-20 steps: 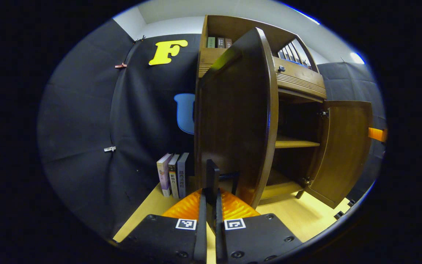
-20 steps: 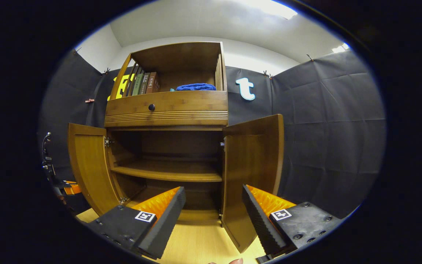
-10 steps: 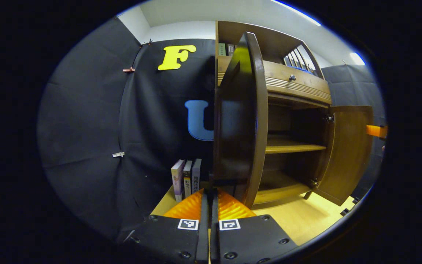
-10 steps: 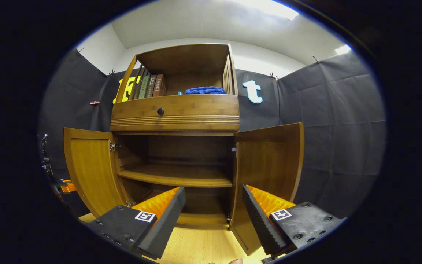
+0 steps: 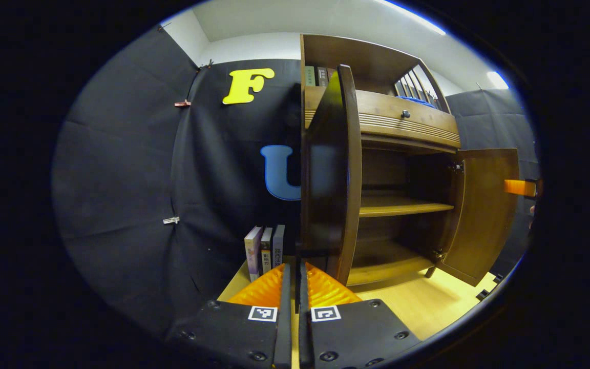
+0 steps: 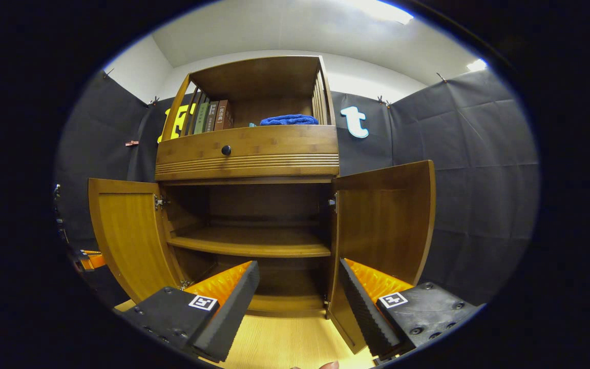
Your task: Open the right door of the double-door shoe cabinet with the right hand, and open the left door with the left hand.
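The wooden shoe cabinet [image 6: 246,154] stands with both lower doors swung open. In the left gripper view the left door [image 5: 333,169] is seen almost edge-on. My left gripper [image 5: 295,266] is shut at the door's lower edge, on a dark handle [image 5: 320,251] as far as I can see. In the right gripper view my right gripper [image 6: 299,269] is open, holding nothing, and hangs in front of the cabinet, apart from the right door [image 6: 384,220]. The left door [image 6: 131,230] stands wide at the left there. The right door [image 5: 484,210] also shows in the left gripper view.
Inside is a bare shelf [image 6: 254,243]. Above the doors are a drawer with a knob [image 6: 226,150], books [image 6: 208,117] and a blue cloth [image 6: 287,120]. More books [image 5: 264,248] stand on the light wood floor [image 6: 274,343] left of the cabinet. Black cloth walls close in all round.
The left door has swung wider open along with my shut left gripper. My right gripper stays open and has shifted only slightly in front of the cabinet.
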